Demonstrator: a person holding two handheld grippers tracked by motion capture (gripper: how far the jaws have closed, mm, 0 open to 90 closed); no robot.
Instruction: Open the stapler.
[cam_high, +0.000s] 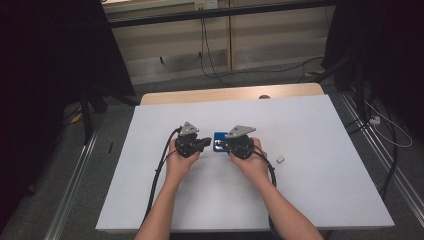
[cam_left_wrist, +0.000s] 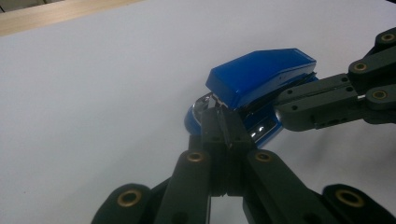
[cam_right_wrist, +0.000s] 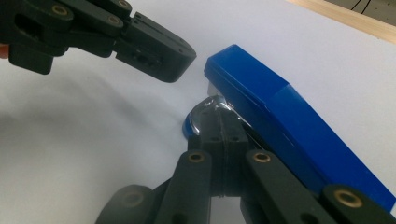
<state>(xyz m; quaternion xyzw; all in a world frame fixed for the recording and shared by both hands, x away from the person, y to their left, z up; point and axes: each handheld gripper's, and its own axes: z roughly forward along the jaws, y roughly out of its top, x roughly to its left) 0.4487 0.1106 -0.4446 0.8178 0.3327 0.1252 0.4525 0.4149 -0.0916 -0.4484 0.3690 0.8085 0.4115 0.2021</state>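
Note:
A blue stapler (cam_high: 218, 141) lies near the middle of the white table (cam_high: 310, 190), between my two grippers. My left gripper (cam_high: 206, 143) points right at it and my right gripper (cam_high: 223, 145) points left at it. In the left gripper view the left gripper (cam_left_wrist: 222, 114) has its jaws pressed together, tips against the shiny metal at the stapler's (cam_left_wrist: 261, 74) front end. In the right gripper view the right gripper (cam_right_wrist: 219, 114) is also shut, tips at the metal front under the stapler's (cam_right_wrist: 280, 121) blue top. I cannot tell whether either pinches the metal.
A small white block (cam_high: 280, 159) lies on the table to the right of the right hand. A strip of bare wood (cam_high: 230, 94) runs along the table's far edge. Cables trail from both grippers toward the table's near edge.

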